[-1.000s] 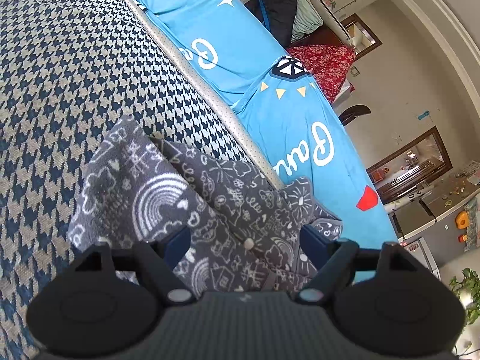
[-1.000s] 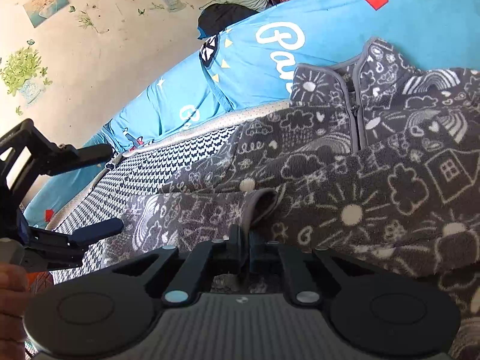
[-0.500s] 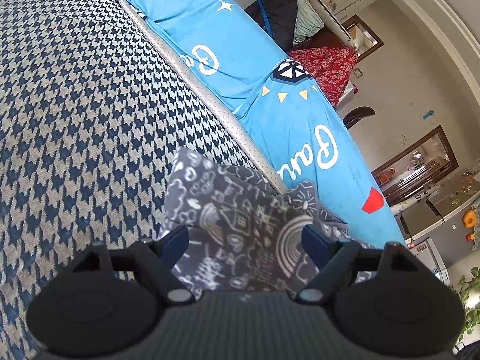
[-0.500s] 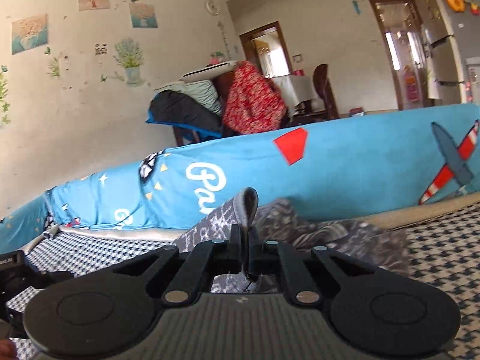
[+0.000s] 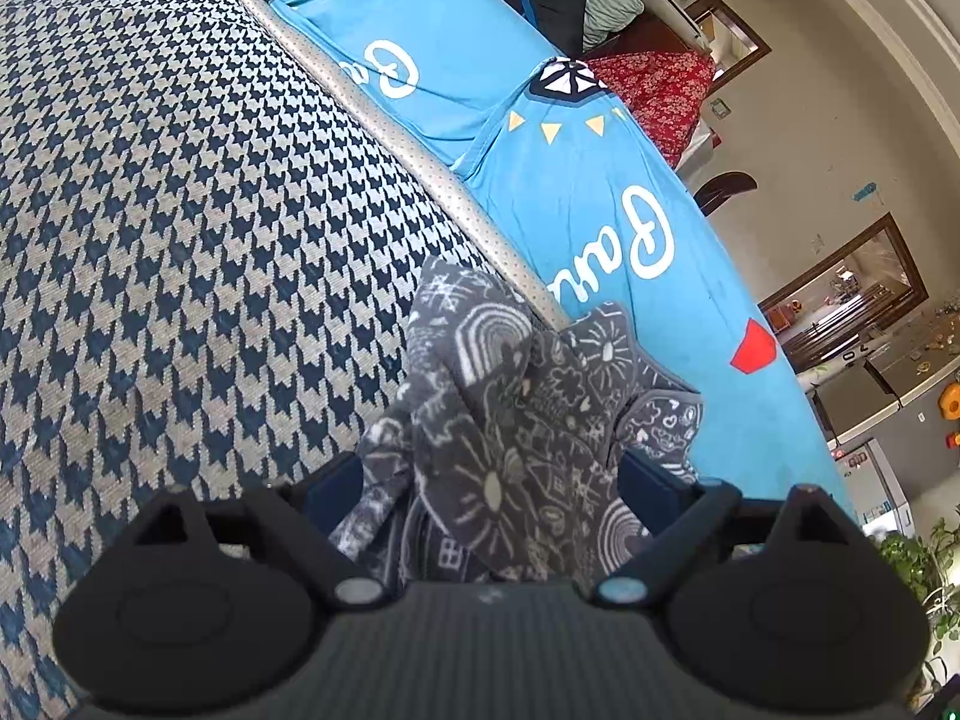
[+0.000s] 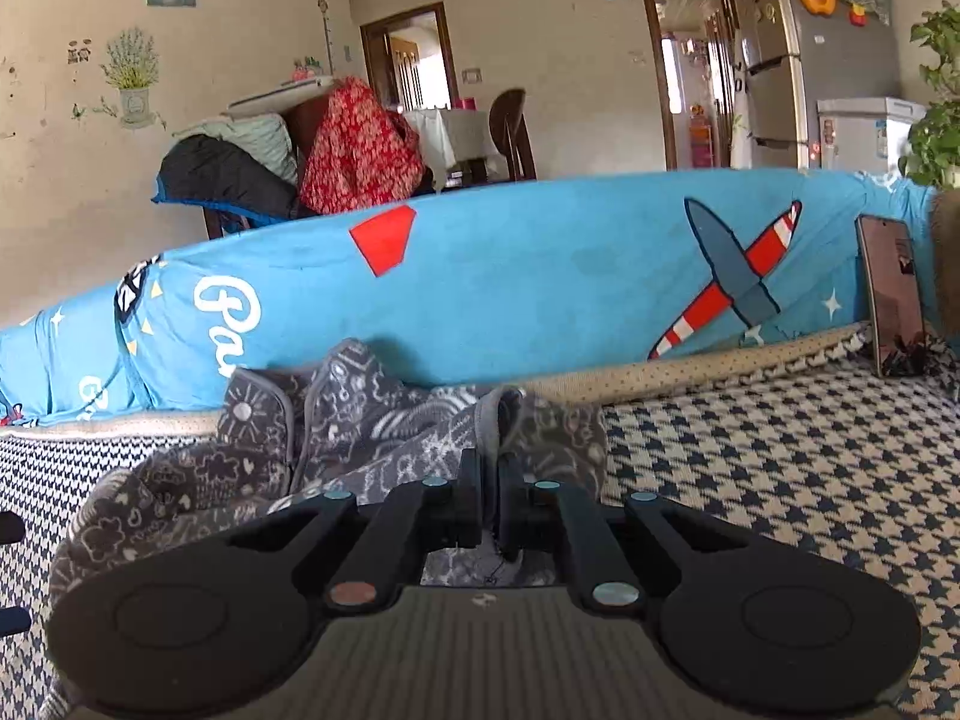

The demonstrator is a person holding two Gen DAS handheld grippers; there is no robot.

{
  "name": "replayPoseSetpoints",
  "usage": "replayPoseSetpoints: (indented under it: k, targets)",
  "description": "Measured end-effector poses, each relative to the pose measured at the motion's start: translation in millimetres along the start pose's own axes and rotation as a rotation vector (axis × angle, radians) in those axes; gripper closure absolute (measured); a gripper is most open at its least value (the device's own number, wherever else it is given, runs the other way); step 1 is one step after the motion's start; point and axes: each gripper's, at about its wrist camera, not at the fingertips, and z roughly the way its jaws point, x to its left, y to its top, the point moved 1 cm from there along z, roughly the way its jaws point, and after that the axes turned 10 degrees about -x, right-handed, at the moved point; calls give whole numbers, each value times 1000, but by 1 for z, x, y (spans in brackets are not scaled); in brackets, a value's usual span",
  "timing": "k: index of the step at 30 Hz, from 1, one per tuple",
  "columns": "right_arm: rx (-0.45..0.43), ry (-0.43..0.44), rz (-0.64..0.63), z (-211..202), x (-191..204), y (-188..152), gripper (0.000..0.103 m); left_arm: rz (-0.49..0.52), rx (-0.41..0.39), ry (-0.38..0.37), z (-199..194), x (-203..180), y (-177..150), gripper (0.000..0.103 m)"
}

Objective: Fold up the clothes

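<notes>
A dark grey fleece jacket [image 5: 516,414] with white doodle print lies bunched on the houndstooth sofa seat [image 5: 180,210], against the blue backrest. My left gripper [image 5: 489,483] is open, its fingers on either side of the bunched fabric, which lies between them. My right gripper [image 6: 489,474] is shut on a fold of the jacket [image 6: 372,420], close above the seat [image 6: 780,468]. The jacket's collar and zip stand up at the left in the right wrist view.
A blue printed cover [image 6: 540,282] drapes the sofa backrest. A phone [image 6: 891,294] leans against it at the right. Beyond are a chair piled with clothes [image 6: 336,150], doorways, a fridge [image 6: 774,54] and a plant [image 6: 936,120].
My right gripper has carried the jacket fold across and lowered it towards the seat. The jacket has bunched up narrower between my left fingers, which stay open.
</notes>
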Motion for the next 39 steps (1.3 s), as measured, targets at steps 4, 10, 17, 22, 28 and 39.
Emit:
replayPoseSetpoints:
  k: [4,10,17,22,28,39]
  targets:
    - [-6,5,19,-4,-5,1,86,37,13,53,1,2,-2,11]
    - [-36,65,-10,-17,0,9,77,246,8,108,-6,4,4,7]
    - [26,163,-65,-17,17,-6,74,534,33,86,-6,-7,-20,7]
    - [60,194,-84,-11,31,-16,73,606,37,89,13,-13,-35,7]
    - [72,195,-85,-7,33,-19,72,637,-21,114,31,-12,-38,7]
    - [127,218,-72,0,34,-27,72,611,-171,250,42,-6,-36,2]
